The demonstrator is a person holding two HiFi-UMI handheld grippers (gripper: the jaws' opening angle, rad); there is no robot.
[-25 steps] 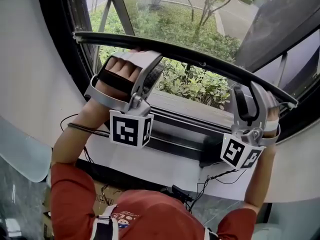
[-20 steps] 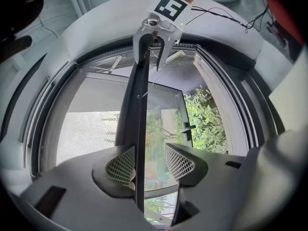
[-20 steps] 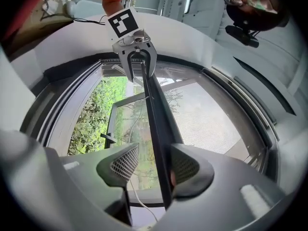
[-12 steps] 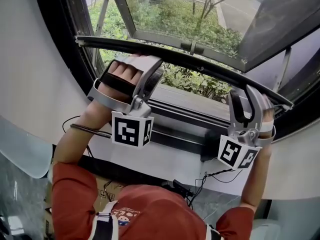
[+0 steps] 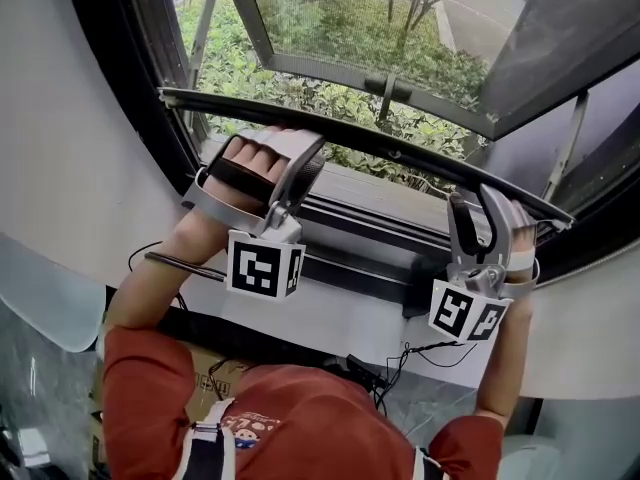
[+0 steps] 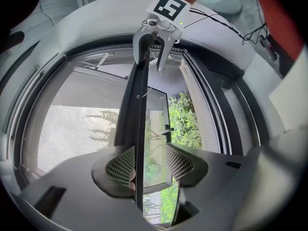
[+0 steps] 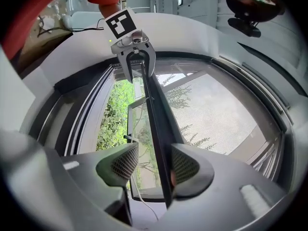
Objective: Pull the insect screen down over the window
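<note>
The insect screen's dark bottom bar runs slantwise across the window, with grey mesh stretched above it. My left gripper hooks over the bar's left part. In the left gripper view the bar passes between the left gripper's pads, against the left pad and clear of the right one. My right gripper straddles the bar's right end. Its jaws are opening, and in the right gripper view the bar lies between the right gripper's pads, beside the right pad.
Below the bar are the dark window sill and track. An outward-opened glass sash stands beyond the frame, over green shrubs. Cables hang down the white wall under the sill.
The bar has come down toward the sill, and both grippers have come down with it. More mesh now shows above the bar.
</note>
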